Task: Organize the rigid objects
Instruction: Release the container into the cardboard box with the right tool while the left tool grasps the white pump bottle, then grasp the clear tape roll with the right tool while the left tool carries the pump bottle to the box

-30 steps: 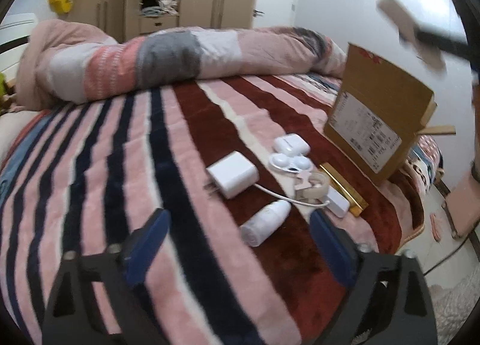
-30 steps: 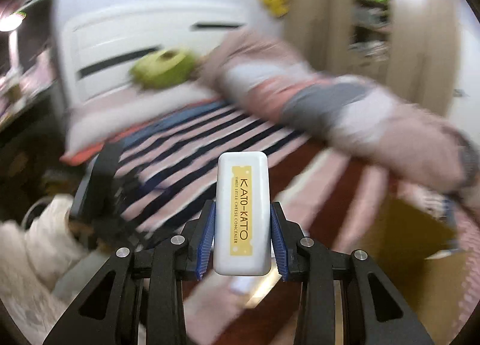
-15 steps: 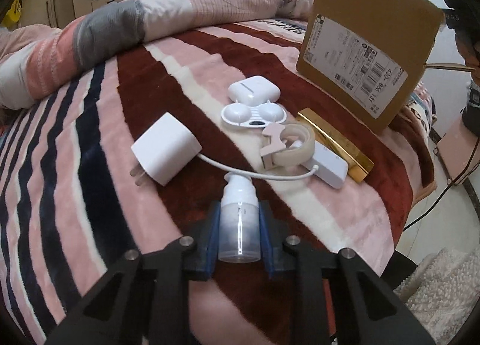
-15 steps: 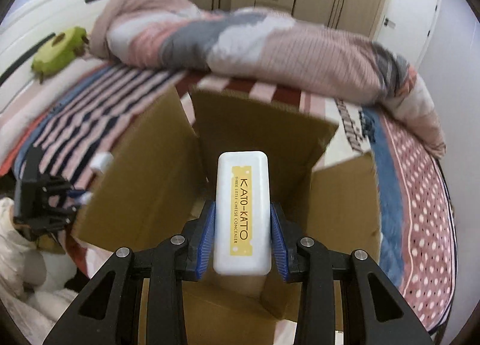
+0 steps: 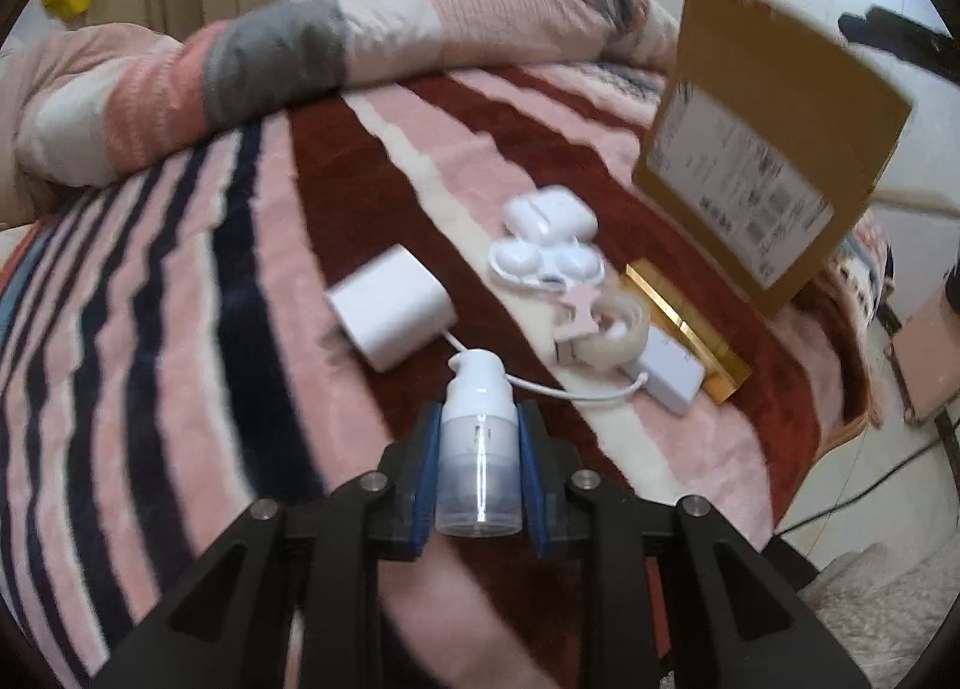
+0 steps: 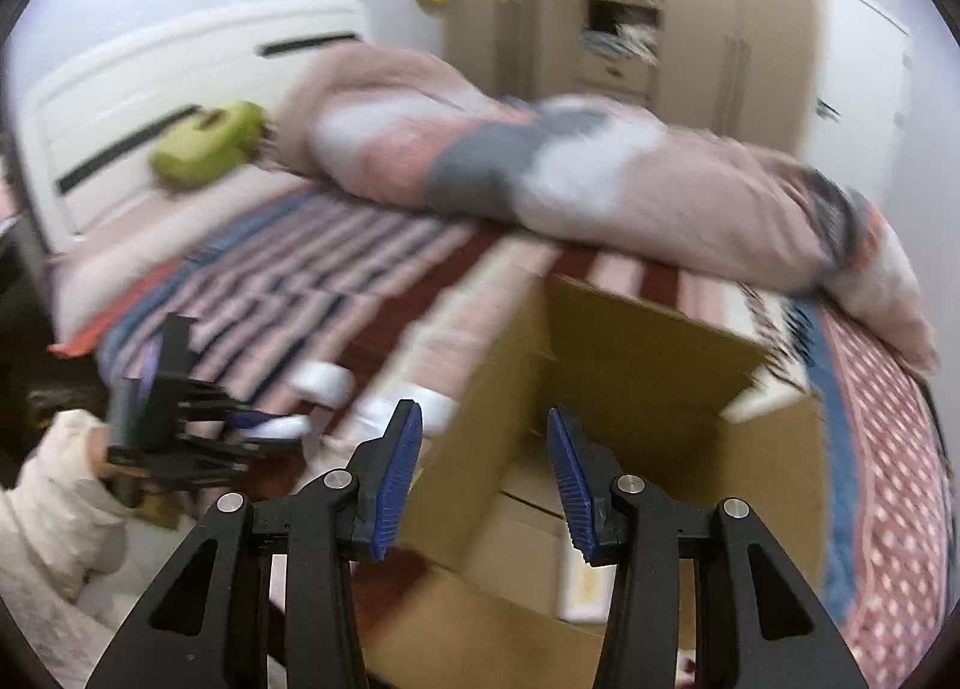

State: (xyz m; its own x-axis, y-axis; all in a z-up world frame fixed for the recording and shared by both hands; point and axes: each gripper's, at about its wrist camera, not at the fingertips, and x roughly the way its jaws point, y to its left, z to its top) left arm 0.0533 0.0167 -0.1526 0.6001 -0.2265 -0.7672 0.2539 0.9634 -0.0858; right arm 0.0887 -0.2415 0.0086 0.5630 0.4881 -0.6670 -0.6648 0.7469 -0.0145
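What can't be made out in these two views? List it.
- Box contents: right wrist view, hidden by its walls and the right gripper.
- Label text: left wrist view, motion-blurred.
- Bottle base: left wrist view, hidden between the left gripper's fingers.

A rolled patchwork duvet (image 5: 336, 41) is lying far ahead across the striped blanket (image 5: 150, 293); a wooden wardrobe (image 6: 636, 5) is standing beyond, a green plush (image 6: 204, 146) resting ahead-left by the white headboard (image 6: 150, 83).
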